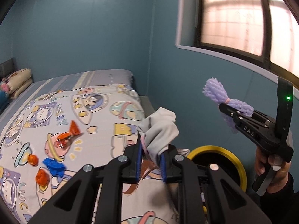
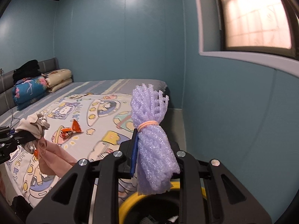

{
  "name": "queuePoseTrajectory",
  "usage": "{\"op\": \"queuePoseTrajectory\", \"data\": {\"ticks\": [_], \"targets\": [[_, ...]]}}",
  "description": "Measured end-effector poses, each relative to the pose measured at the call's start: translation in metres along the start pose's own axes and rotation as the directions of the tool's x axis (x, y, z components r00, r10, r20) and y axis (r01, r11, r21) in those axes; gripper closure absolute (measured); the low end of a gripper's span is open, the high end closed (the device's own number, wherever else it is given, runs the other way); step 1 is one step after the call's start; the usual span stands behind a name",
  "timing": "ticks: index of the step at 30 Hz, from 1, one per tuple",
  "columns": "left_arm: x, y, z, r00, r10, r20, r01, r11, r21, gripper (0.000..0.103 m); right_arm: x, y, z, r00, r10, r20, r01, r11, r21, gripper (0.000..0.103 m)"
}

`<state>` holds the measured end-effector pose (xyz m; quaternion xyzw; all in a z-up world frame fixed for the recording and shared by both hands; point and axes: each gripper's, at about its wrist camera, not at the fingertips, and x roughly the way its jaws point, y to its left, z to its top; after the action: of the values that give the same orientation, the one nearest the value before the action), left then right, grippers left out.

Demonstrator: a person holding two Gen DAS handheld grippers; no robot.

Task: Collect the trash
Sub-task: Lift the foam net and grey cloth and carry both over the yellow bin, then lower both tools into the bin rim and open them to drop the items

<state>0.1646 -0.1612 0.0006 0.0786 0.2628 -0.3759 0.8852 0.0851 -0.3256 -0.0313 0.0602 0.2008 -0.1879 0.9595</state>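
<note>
The left gripper [image 1: 151,160] clamped a crumpled grey cloth wad [image 1: 158,128]; the right gripper [image 2: 155,158] pinched a banded lilac foam-net bundle [image 2: 153,140] above the yellow-rimmed bin [image 2: 127,205]. Dropping both seemed next; orange wrappers [image 1: 68,134] lay on the bed beyond.

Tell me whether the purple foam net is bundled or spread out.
Bundled: a pink band cinches the purple foam net mid-length.

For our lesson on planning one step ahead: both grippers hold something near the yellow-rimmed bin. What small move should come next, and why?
Probably lower the right gripper a little and let go. It is shut on the purple foam net, which already hangs over the yellow-rimmed bin. The left gripper, shut on the grey cloth wad, is still beside the bin over the bed, so it should follow.
</note>
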Motion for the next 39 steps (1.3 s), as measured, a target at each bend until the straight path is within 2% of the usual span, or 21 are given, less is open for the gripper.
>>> {"op": "queuePoseTrajectory", "data": {"ticks": [6,16,27,35,36,39], "targets": [[0.019,-0.045,-0.002,0.997,-0.066,-0.032,0.068,0.995,0.067,0.088,-0.013,-0.033,-0.024,0.999,-0.040,-0.032,0.042,0.997,0.058,0.082],[0.040,-0.094,-0.012,0.989,-0.128,-0.078,0.137,0.983,0.122,0.088,-0.011,-0.066,-0.068,0.991,-0.046,-0.127,0.062,0.990,0.127,0.082],[0.068,-0.128,-0.034,0.973,-0.174,-0.149,0.194,0.973,0.127,0.088,-0.008,-0.084,-0.100,0.981,-0.024,-0.193,0.055,0.987,0.153,0.081],[0.095,-0.134,-0.055,0.956,-0.194,-0.218,0.219,0.971,0.095,0.086,0.003,-0.088,-0.110,0.973,-0.018,-0.229,0.054,0.987,0.153,0.077],[0.097,-0.134,-0.057,0.956,-0.192,-0.222,0.216,0.972,0.093,0.085,0.005,-0.090,-0.111,0.972,-0.020,-0.234,0.058,0.986,0.156,0.076],[0.101,-0.128,-0.058,0.953,-0.198,-0.229,0.217,0.974,0.065,0.065,0.012,-0.094,-0.110,0.969,-0.031,-0.244,0.076,0.981,0.178,0.068]]}}
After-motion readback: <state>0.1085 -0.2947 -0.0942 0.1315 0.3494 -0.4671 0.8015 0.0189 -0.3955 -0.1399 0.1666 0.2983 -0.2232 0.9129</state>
